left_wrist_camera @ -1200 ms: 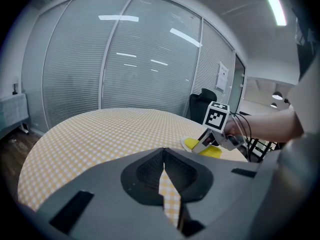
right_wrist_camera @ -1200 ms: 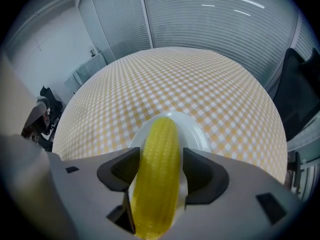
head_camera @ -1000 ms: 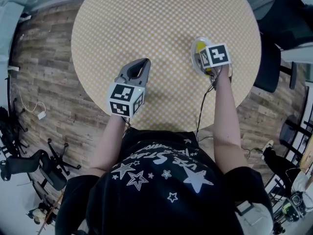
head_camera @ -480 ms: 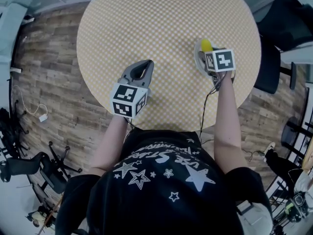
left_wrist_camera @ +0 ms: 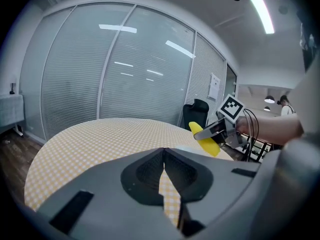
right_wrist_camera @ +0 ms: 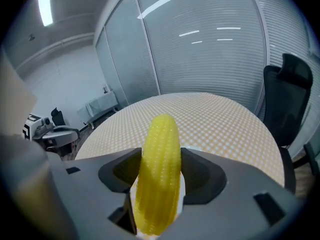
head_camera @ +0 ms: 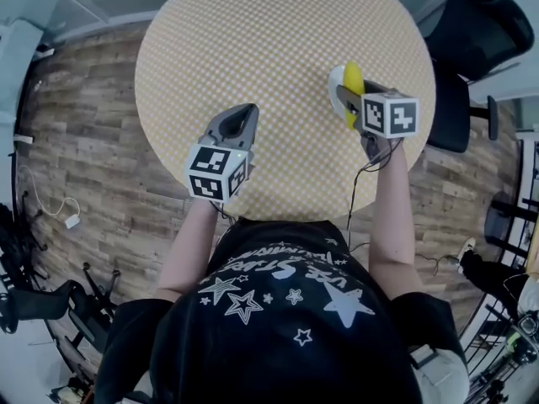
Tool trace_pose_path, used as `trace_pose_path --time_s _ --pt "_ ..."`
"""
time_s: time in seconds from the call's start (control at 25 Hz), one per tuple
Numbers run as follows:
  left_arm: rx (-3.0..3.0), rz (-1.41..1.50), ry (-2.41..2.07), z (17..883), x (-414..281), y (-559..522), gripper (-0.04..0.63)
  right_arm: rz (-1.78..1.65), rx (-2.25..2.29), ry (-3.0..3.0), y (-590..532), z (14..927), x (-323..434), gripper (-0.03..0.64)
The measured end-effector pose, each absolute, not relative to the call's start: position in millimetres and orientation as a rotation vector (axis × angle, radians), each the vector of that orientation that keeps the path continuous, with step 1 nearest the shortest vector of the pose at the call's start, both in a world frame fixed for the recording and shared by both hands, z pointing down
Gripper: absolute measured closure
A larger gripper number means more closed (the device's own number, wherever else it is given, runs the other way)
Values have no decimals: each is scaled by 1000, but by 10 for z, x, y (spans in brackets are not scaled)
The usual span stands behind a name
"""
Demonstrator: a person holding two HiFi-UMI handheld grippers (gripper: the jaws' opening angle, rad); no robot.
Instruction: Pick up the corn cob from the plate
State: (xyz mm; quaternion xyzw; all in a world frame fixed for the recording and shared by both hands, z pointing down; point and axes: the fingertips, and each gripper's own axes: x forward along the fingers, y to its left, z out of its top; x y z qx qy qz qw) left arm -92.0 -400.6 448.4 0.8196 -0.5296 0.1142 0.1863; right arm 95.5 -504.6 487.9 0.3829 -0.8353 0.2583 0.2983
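Observation:
My right gripper [head_camera: 352, 99] [right_wrist_camera: 159, 171] is shut on the yellow corn cob [head_camera: 353, 89] [right_wrist_camera: 158, 171] [left_wrist_camera: 207, 137], gripped about its middle and held lifted above the white plate [head_camera: 336, 81]. Only a sliver of the plate shows past the cob and the jaws. The left gripper view catches the cob tilted in the air at the table's right side. My left gripper [head_camera: 242, 118] [left_wrist_camera: 163, 154] hovers over the near left part of the round checked table [head_camera: 253, 49], jaws shut with nothing between them.
The round yellow-checked table [left_wrist_camera: 100, 139] stands on a wood-plank floor [head_camera: 93, 141]. A black office chair [head_camera: 472, 40] [right_wrist_camera: 290, 89] stands just past the table's right edge. More chairs and cables lie on the floor at the left. Glass partition walls [left_wrist_camera: 125, 69] ring the room.
The right gripper has risen and drawn back toward me with the corn cob in it, so the cob has come up off the plate. The left gripper stays almost still.

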Motion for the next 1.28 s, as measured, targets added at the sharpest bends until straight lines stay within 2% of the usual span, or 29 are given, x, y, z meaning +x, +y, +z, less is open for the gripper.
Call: trace_pose_path --time_s 0.72,1.28 --pt "2482 272 -1409 4064 -1277 -3305 586 416 1252 -2424 -3880 4004 581 364" --pt "2575 315 -1197 4288 -1214 -2765 586 517 1362 -2469 -2775 4041 420 364"
